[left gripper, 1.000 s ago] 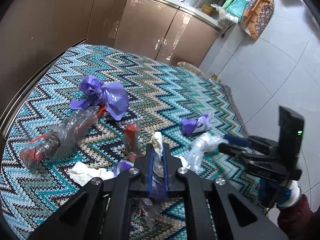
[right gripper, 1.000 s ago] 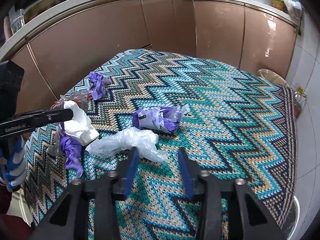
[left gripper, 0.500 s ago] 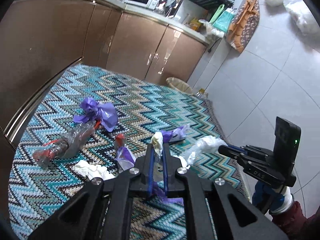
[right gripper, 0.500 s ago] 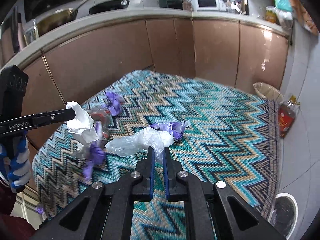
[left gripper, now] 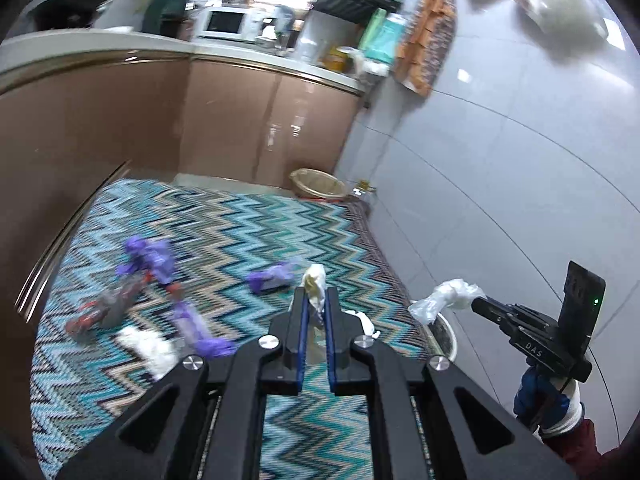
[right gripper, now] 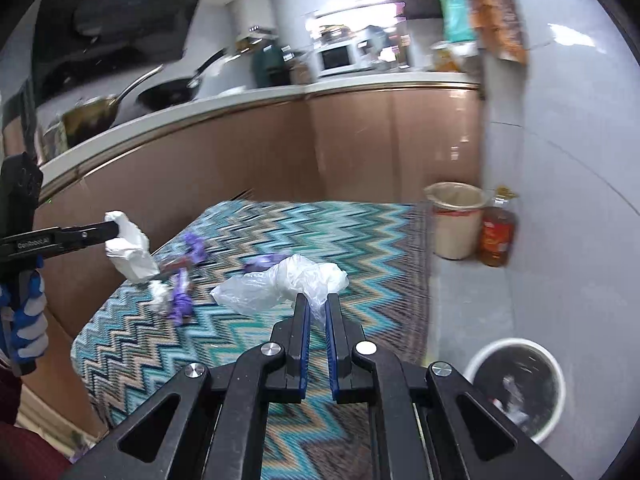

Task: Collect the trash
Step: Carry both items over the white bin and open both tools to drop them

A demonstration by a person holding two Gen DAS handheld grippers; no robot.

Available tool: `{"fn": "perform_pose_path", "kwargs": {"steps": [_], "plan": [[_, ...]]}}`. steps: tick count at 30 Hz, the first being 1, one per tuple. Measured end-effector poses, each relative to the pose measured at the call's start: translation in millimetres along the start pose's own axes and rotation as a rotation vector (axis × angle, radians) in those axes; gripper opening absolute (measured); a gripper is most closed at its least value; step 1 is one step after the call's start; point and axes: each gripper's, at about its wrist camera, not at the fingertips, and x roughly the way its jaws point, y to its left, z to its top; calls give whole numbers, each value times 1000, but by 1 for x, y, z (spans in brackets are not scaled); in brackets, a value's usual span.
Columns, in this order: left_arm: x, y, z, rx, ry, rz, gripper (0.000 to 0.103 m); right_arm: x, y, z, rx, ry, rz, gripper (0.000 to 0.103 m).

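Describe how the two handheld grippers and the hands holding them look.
Both grippers, left gripper and right gripper, are black, angular linkages with silver pivot bolts and blue-padded fingers. White lettering marks their sides. The right one's rear block shows a green light. Blue-and-white gloves and dark red sleeves cover the hands.

Motion blur smears the litter at the left of the left wrist view: the purple bag [left gripper: 150, 258], the red-and-clear wrapper [left gripper: 106, 310] and the white tissue [left gripper: 148, 348] on the zigzag rug [left gripper: 240, 232] have no readable edges. The white bin [left gripper: 446, 338] at centre right is mostly hidden behind the clear plastic bag [left gripper: 444, 300]. In the right wrist view, the lower part of that bin [right gripper: 516, 390] is covered by the gripper body, and its contents are too blurred to identify. Items on the tabletop [right gripper: 360, 80] near the microwave [right gripper: 336, 56] are blurred too.
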Motion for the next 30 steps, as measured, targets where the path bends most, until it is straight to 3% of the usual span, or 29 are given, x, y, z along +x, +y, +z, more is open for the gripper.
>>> {"fn": "perform_pose_path", "kwargs": {"steps": [8,15,22,30], "plan": [[85,-117,15,160,117,-150,7,-61,-93,-36,115,-10,-240,7],[192,-218,7,298,268,-242,7,-61,-172,-70,228,54,-404,7],[292,-282,1,367,358,-262,7,-31,-220,-82,245,125,-487,7],[373,-311,-16,340,446,-245,7,4,-256,-89,260,184,-501,8]]}}
